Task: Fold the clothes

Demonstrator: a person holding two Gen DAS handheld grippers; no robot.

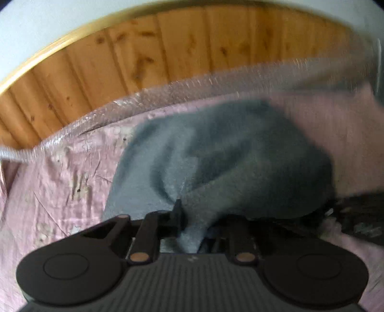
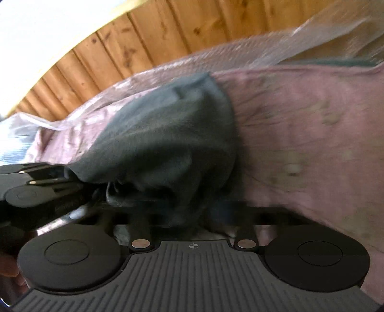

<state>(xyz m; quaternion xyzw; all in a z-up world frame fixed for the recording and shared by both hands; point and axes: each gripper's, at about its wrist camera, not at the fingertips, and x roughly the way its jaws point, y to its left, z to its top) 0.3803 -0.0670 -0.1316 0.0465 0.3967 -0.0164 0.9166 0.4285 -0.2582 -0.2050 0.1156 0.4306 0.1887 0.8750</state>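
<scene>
Backdrop: knotty wooden panelling (image 1: pixel 168 55) beyond both grippers, with a pale wall (image 1: pixel 48 21) above it and a light trim strip between the two.
Surface: pink patterned sheet (image 1: pixel 48 182) under a clear, crinkled plastic cover (image 1: pixel 182 86), spread ahead of and to either side of the grippers; plastic bunched into a shiny ridge along the far edge, against the panelling.
Garment: grey-blue fleece-like cloth (image 1: pixel 216 153), heaped in soft folds directly ahead of the left gripper, draped back over its fingers; same cloth (image 2: pixel 168 134) ahead and slightly left of the right gripper, its near edge hanging down onto that gripper's front.
Left gripper (image 1: pixel 189 223): jaws drawn nearly together, a bunched fold of the grey-blue cloth pinched between them; one dark finger (image 1: pixel 177 213) showing at the left of the fold, the other buried under fabric.
Right gripper (image 2: pixel 189 216): closed, fingertips hidden under the dark hanging cloth and blurred; cloth gathered right at the jaws, apparently clamped there.
Relation of grippers: left gripper's black body (image 2: pixel 36 192) seen at the left edge of the right wrist view, close beside the right gripper, both at the same near edge of the cloth.
Person: part of a hand (image 2: pixel 9 271) at the lower left edge of the right wrist view, mostly cut off.
Sharpness: both views smeared, most of all toward the right side.
</scene>
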